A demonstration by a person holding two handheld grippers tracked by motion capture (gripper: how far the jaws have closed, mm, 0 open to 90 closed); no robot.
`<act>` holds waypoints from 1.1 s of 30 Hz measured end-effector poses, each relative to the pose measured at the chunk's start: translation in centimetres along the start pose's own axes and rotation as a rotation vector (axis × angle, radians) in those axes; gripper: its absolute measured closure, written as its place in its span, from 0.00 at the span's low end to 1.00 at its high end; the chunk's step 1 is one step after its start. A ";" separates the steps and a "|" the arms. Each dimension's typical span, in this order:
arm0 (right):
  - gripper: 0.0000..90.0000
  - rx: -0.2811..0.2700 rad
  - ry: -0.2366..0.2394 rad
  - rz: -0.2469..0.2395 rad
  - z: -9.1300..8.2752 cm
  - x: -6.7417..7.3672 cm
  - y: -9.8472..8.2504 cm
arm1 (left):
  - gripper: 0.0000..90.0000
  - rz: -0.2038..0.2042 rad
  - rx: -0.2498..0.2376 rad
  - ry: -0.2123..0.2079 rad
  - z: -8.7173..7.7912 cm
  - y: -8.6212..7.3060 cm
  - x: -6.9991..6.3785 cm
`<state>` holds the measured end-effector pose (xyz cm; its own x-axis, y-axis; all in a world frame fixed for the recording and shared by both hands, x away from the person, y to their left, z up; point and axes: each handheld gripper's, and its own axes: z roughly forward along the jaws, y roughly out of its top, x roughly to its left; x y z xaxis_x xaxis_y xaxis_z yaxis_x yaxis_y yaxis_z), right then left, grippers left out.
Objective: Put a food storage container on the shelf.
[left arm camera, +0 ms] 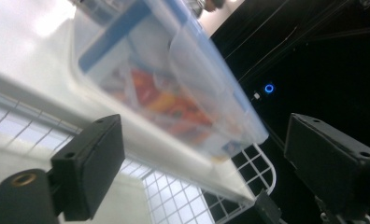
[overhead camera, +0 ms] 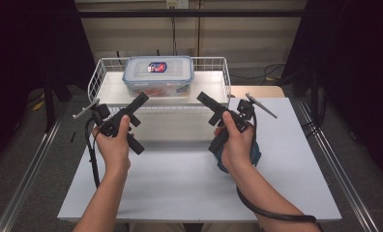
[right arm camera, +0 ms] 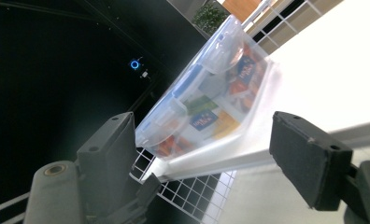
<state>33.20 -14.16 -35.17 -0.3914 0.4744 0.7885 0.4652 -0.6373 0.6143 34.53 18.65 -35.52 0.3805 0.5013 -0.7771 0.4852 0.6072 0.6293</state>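
Both grippers — left (overhead camera: 142,99) and right (overhead camera: 202,97) — hover with released fingers flanking the lidded container (overhead camera: 158,74) in the wire basket (overhead camera: 95,77), likely for a two-sided lift.

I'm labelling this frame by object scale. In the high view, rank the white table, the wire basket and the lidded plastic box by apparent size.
1. white table, largest by far.
2. wire basket, which holds the box.
3. lidded plastic box, smallest, sitting inside the basket.
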 end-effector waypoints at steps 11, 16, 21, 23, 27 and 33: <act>0.24 0.014 -0.015 -0.013 -3.1 -1.8 -0.2 | 0.09 0.008 0.062 -0.012 0.6 -2.9 0.4; 0.24 0.026 -0.024 -0.020 -4.4 -2.7 -0.2 | 0.08 0.023 0.101 -0.009 0.9 -4.1 0.8; 0.24 0.033 -0.034 -0.030 -5.9 -3.7 -0.2 | 0.08 0.040 0.131 -0.002 1.2 -5.2 1.2; 0.24 0.037 -0.050 -0.033 -6.4 -4.2 0.0 | 0.07 0.036 0.147 -0.007 1.3 -5.6 1.4; 0.24 0.033 -0.081 -0.055 -7.5 -5.4 0.2 | 0.06 0.034 0.168 0.003 1.7 -6.2 1.5; 0.24 0.031 -0.119 -0.048 -9.0 -7.1 0.5 | 0.05 0.043 0.193 -0.002 1.8 -6.9 1.7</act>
<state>29.02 -23.29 -40.74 -0.3174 0.5739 0.7550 0.4737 -0.5937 0.6504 33.28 14.16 -41.27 0.4053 0.5232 -0.7497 0.6105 0.4554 0.6479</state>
